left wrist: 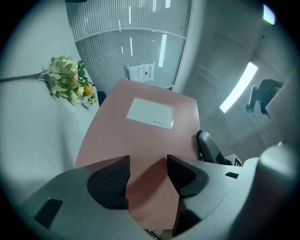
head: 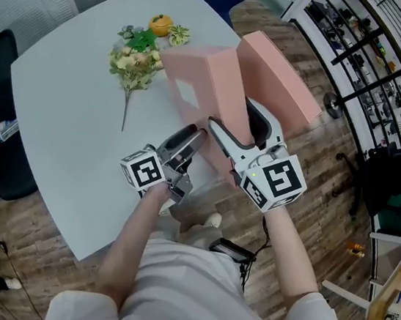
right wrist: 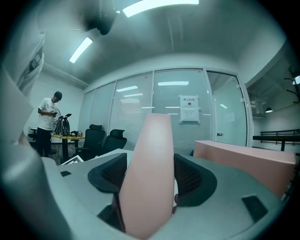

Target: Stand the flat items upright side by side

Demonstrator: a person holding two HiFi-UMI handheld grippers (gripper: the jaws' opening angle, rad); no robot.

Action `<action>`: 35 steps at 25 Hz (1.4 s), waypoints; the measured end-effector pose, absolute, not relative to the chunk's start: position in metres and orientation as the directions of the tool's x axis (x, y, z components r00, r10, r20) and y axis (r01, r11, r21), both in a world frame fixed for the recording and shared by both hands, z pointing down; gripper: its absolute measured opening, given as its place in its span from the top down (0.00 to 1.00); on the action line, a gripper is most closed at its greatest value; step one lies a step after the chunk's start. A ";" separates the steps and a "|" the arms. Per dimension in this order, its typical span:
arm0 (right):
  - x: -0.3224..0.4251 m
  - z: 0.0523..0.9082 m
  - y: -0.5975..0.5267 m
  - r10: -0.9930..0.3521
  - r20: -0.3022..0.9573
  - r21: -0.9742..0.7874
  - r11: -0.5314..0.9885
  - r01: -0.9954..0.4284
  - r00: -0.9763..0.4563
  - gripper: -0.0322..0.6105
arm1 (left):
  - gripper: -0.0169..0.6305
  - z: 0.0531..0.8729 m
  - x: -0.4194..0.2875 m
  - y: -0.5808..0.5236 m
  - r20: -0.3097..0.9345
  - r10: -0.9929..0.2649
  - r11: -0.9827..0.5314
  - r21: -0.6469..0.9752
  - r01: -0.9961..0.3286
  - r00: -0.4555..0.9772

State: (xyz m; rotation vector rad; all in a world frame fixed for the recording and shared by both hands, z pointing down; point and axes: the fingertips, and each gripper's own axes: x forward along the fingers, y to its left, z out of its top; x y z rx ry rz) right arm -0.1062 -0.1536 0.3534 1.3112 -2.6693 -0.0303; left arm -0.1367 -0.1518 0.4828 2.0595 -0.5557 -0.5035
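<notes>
Claw on right [right wrist: 149, 165] pinches upright labelled box [left wrist: 119, 136]; second box [head: 279, 78] just right of it; left claw [left wrist: 147, 171] spread at its corner

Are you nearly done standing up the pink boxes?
About halfway. Done: one pink box already looks upright near the edge of the table. In hand: the right gripper is clamped on the thin side of the labelled pink box, and that box's corner sits between the left gripper's jaws. Left: stand it beside the first box and let go.
</notes>
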 end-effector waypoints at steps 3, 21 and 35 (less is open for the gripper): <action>-0.105 0.354 -0.150 -0.797 0.111 0.099 0.604 -0.791 -0.594 0.45 | 0.60 0.484 -0.137 -0.153 -0.135 -0.565 -0.480 0.857 -0.190 0.814; -0.084 0.359 -0.126 -0.817 -0.041 0.101 0.569 -0.816 -0.575 0.45 | 0.60 0.491 -0.128 -0.145 -0.116 -0.538 -0.475 0.860 -0.187 0.835; -0.070 0.385 -0.117 -0.798 0.033 0.044 0.603 -0.797 -0.602 0.45 | 0.60 0.505 -0.122 -0.136 -0.068 -0.506 -0.458 0.866 -0.200 0.860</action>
